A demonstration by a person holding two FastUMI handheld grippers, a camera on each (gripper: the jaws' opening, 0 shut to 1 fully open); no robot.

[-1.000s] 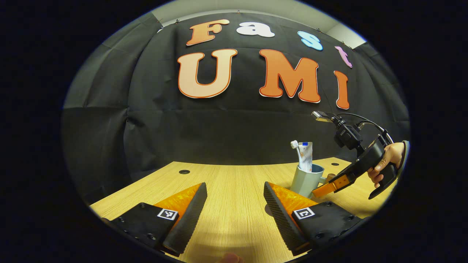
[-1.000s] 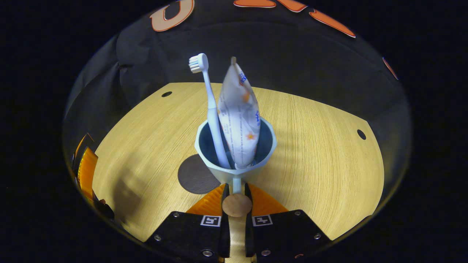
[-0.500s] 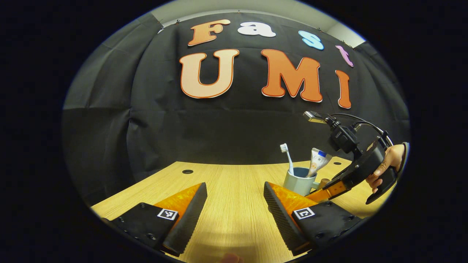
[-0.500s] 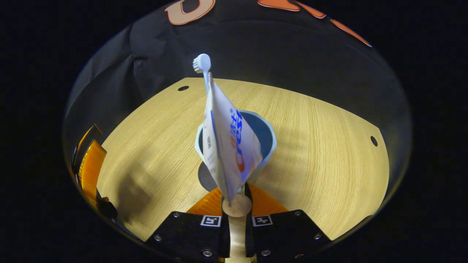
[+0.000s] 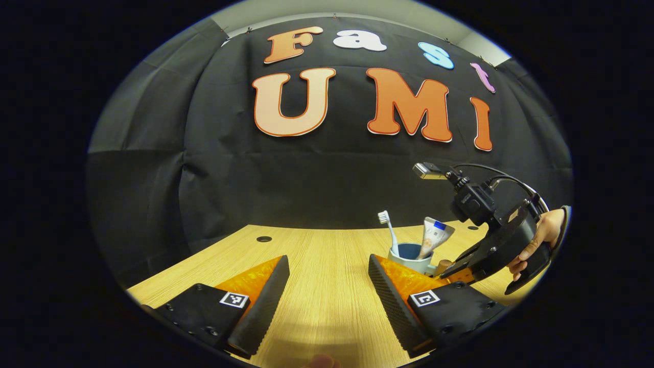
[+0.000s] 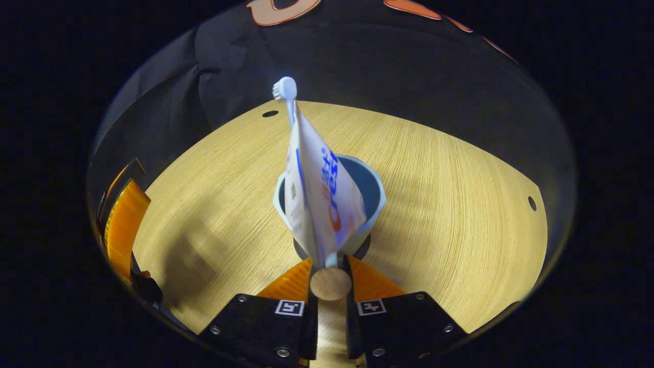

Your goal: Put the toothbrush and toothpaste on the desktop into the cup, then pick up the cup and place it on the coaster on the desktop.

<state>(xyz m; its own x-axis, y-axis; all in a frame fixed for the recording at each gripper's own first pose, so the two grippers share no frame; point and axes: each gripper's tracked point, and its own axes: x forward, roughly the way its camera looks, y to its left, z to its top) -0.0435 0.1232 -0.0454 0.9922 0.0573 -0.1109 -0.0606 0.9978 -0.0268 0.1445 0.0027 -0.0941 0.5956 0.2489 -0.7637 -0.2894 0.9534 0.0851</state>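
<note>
A pale blue cup [image 6: 375, 204] holds a white toothbrush [image 6: 285, 91] and a toothpaste tube [image 6: 319, 204] that leans toward the camera. My right gripper [image 6: 329, 263] is shut on the cup's handle, whose round wooden end [image 6: 330, 284] shows between the fingers. The dark round coaster [image 6: 301, 251] peeks out under the cup's base; I cannot tell whether the cup rests on it. In the left gripper view the cup [image 5: 409, 254], toothbrush [image 5: 387, 229] and toothpaste [image 5: 433, 235] sit low behind my right-hand finger. My left gripper [image 5: 327, 286] stands open above the desktop with nothing between its fingers.
A hand [image 5: 536, 240] holds the right gripper [image 5: 493, 245] at the right of the wooden desktop [image 5: 317, 255]. The desktop has small round holes [image 6: 270, 113] near its far edge. The left gripper [image 6: 120, 225] shows at the left rim of the right gripper view.
The right gripper has carried the cup leftward and down until it covers the coaster. The toothpaste tube tipped toward the right gripper. The left gripper stayed open and still.
</note>
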